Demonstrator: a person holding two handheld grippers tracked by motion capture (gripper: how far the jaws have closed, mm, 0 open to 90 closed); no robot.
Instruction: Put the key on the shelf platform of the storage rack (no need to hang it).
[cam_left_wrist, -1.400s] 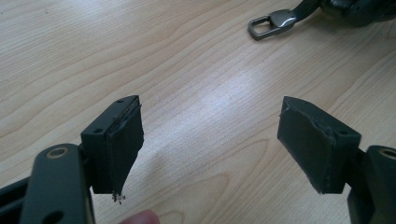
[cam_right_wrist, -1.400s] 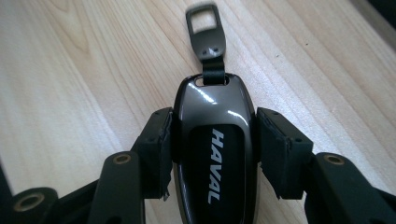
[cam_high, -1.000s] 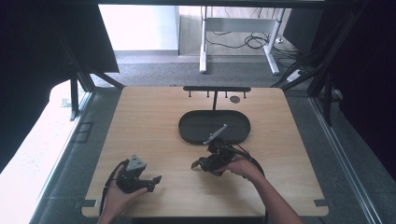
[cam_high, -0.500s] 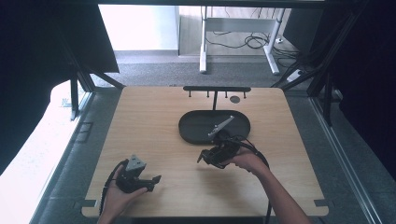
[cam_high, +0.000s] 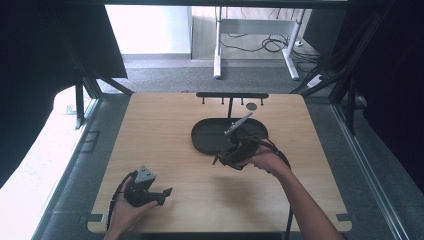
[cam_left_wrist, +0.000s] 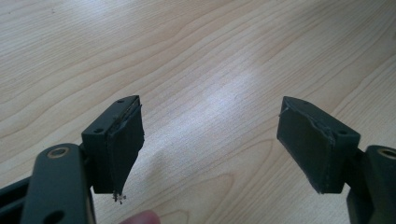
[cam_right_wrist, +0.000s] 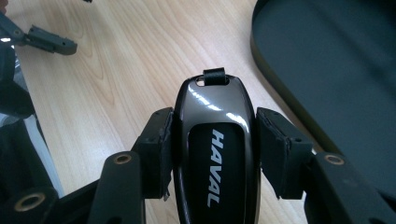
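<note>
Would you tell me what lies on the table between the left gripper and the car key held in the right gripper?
Only bare wooden table separates the left gripper from the car key; the high view shows it.

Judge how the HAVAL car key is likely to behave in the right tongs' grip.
The key looks stiff and keeps its shape between the right tongs. Its glossy, rounded shell probably slips easily. It seems light for its size.

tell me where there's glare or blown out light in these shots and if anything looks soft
High view: the floor at the left edge is blown out white, and the whole frame is soft. Left gripper view: a pale sheen runs across the wooden table between the open jaws. Right gripper view: bright glints on the glossy car key; the black tray stays dull and dark.
</note>
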